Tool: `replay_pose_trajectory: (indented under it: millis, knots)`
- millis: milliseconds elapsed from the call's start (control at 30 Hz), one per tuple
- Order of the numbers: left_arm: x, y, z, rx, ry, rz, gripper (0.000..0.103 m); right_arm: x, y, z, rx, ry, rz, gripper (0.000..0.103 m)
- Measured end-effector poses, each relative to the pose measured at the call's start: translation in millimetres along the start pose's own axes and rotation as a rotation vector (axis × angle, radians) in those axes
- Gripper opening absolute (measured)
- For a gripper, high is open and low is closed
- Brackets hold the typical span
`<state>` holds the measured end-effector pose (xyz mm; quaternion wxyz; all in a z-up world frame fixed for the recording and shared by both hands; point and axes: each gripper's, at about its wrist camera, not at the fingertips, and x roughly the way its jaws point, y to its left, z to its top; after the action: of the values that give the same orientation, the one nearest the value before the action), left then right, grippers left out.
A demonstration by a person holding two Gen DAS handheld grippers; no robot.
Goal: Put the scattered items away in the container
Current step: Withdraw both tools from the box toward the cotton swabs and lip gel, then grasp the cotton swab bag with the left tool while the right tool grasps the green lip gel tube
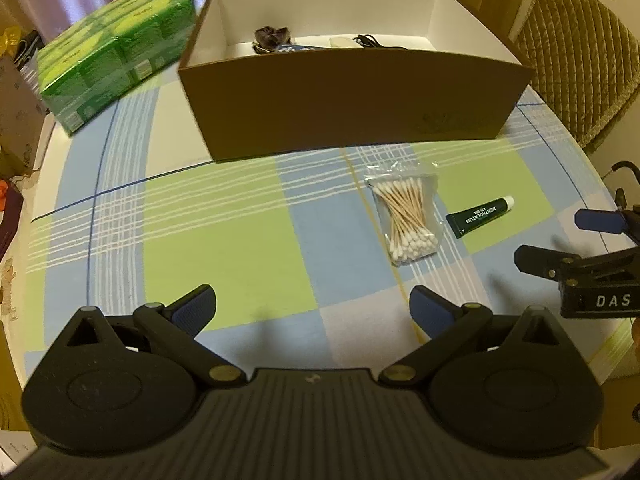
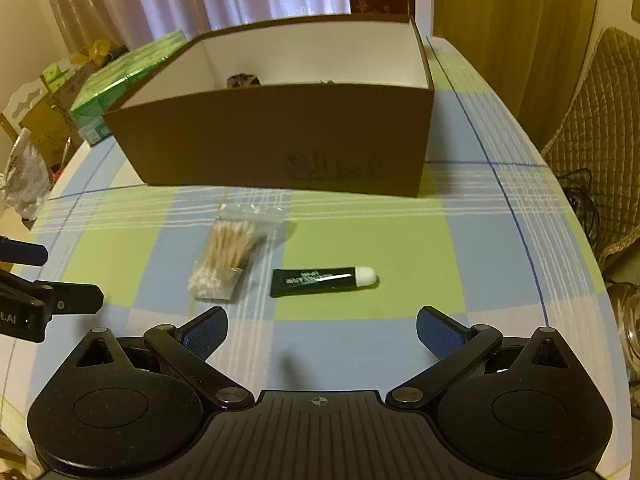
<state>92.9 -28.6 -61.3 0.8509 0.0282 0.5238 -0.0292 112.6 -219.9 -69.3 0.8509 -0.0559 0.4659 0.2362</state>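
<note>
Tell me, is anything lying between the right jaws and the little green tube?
No. The right wrist view shows only bare checked tablecloth between the open right gripper and the green tube. The cotton swab bag lies off to the left.

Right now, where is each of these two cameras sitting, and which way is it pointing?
Left wrist view: sits on the left gripper, facing forward over the checked tablecloth toward the brown box; its own open blue-padded fingers show, with the right gripper entering at the right edge.
Right wrist view: sits on the right gripper, facing the same box; its own open fingers show, with the left gripper at the left edge.
Shared: box, bag of cotton swabs, green tube, green pack.
</note>
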Motion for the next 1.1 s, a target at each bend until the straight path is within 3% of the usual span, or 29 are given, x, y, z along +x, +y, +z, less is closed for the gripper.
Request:
replay_pose_trajectory:
  millis: [1100]
  knots:
    - [66,-53,38,0.093,0.012,-0.081,0.093,36,-52,20,0.046,0.021,0.011,0.103]
